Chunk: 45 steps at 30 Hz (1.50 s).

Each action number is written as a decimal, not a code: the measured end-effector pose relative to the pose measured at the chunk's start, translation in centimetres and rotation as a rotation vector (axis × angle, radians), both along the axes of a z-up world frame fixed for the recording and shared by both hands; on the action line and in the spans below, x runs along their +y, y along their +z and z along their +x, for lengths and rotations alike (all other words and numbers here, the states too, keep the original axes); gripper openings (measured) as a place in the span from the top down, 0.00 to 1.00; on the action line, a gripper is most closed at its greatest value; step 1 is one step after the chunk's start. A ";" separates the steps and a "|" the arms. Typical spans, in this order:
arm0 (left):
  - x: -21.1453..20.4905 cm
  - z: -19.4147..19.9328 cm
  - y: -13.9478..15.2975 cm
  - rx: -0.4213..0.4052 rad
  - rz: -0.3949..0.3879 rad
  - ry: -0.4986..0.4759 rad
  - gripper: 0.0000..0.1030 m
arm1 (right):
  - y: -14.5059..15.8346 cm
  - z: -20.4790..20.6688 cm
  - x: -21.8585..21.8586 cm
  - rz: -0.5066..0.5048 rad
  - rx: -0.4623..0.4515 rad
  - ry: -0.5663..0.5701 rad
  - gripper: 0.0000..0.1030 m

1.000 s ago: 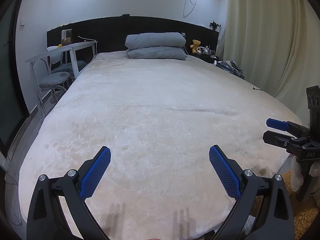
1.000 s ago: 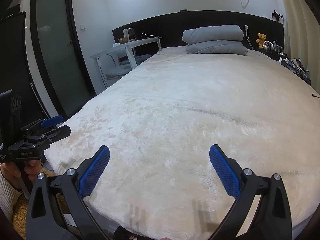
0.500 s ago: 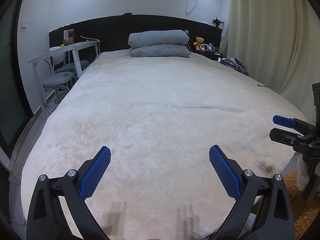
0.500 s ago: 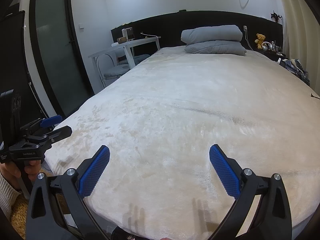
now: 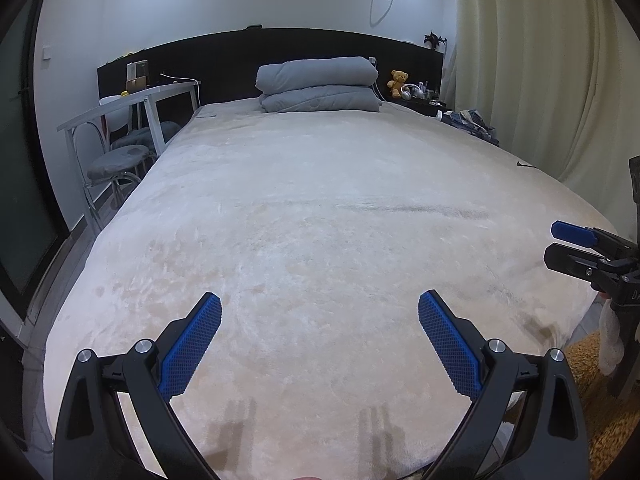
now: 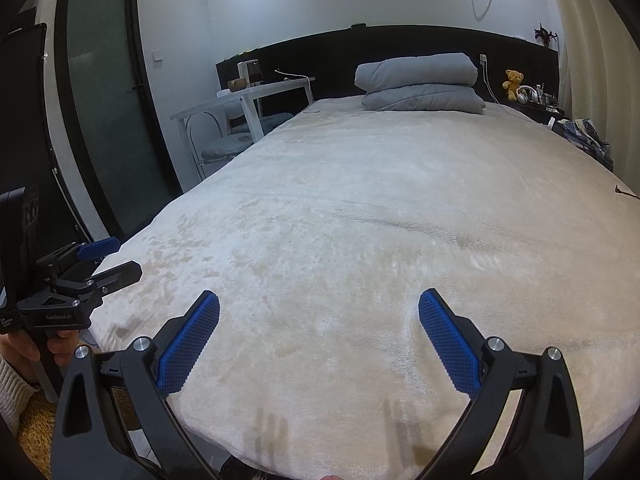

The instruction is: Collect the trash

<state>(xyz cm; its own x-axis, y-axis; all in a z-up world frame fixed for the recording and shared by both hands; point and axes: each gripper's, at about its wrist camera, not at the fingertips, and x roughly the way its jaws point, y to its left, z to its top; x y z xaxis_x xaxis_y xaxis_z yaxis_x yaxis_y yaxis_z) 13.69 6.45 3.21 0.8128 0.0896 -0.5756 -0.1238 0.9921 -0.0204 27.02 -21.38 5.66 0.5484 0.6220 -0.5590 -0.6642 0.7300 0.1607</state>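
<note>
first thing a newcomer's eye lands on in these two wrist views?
The big cream plush bed fills both views, with nothing that looks like trash visible on it. At its head a folded grey duvet lies against the black headboard, with a small teddy bear to its right. In the foreground the left gripper and right gripper hold their blue pads wide open and empty above the foot of the bed.

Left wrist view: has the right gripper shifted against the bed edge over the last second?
Yes. The right gripper has drifted rightward and a little lower along the bed edge, jaws open.
</note>
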 end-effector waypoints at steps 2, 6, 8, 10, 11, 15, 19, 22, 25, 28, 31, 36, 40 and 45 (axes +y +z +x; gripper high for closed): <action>0.0 -0.1 0.0 -0.003 0.002 0.001 0.06 | 0.0 -0.1 -0.1 0.000 -0.005 -0.003 0.04; 0.1 -0.3 0.1 -0.011 0.003 0.007 0.06 | 0.3 -0.1 -0.4 0.004 -0.015 -0.012 0.04; 0.2 -0.4 0.2 -0.016 0.001 0.012 0.06 | 0.4 -0.1 -0.5 0.009 -0.017 -0.015 0.04; 0.3 -0.5 0.3 -0.022 -0.005 0.017 0.06 | 0.5 -0.1 -0.6 0.015 -0.023 -0.016 0.04; 0.3 -0.6 0.3 -0.025 -0.006 0.016 0.06 | 0.5 -0.1 -0.7 0.015 -0.024 -0.016 0.04; 0.2 -0.9 0.6 -0.037 -0.007 0.010 0.06 | 0.6 -0.1 -0.6 0.019 -0.026 -0.012 0.04; 0.2 -0.8 0.8 -0.033 -0.010 0.011 0.06 | 0.5 -0.2 -0.5 0.018 -0.028 -0.003 0.04; 0.2 -0.8 0.9 -0.036 -0.009 0.007 0.06 | 0.5 -0.3 -0.5 0.015 -0.032 0.005 0.04; 0.2 -0.8 0.9 -0.032 -0.010 0.007 0.06 | 0.5 -0.3 -0.4 0.015 -0.030 0.007 0.04; 0.2 -0.7 0.9 -0.033 -0.010 0.007 0.06 | 0.6 -0.3 -0.4 0.018 -0.030 0.007 0.04; 0.2 -0.7 0.9 -0.032 -0.009 0.006 0.06 | 0.6 -0.2 -0.4 0.020 -0.028 0.008 0.04; 0.2 -0.7 0.8 -0.034 -0.009 0.002 0.06 | 0.6 -0.2 -0.4 0.020 -0.028 0.008 0.04; 0.2 -0.7 0.8 -0.034 -0.013 -0.001 0.06 | 0.6 -0.2 -0.4 0.022 -0.026 0.006 0.04; 0.2 -0.7 0.7 -0.034 -0.012 -0.008 0.06 | 0.6 -0.3 -0.3 0.022 -0.026 0.007 0.04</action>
<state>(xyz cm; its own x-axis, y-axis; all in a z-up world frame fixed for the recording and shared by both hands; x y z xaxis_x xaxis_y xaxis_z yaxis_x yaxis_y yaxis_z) 12.95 6.61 3.92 0.8325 0.0768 -0.5487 -0.1154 0.9927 -0.0362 26.77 -21.71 6.26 0.5581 0.6380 -0.5305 -0.6739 0.7216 0.1590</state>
